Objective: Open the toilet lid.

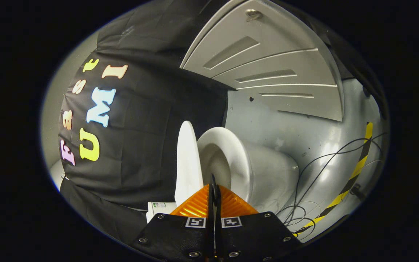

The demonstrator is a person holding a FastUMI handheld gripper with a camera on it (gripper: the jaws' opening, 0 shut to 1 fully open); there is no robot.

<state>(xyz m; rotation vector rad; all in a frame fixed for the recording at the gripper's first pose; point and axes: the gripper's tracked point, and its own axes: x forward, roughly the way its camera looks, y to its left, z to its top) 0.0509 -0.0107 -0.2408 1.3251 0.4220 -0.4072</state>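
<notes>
Two tongs [214, 183] fingers pressed together, toilet lid [187, 163] raised

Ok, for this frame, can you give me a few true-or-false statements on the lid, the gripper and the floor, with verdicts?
1. The toilet lid is lifted clear of the bowl. True.
2. The gripper has its fingers spread wide around the lid. False: the fingers are closed together with nothing between them, and the lid and bowl are just ahead of them.
3. Loose cables lie on the floor beside the bowl. True.
4. The striped tape on the floor is red and white. False: it is yellow and black.
</notes>
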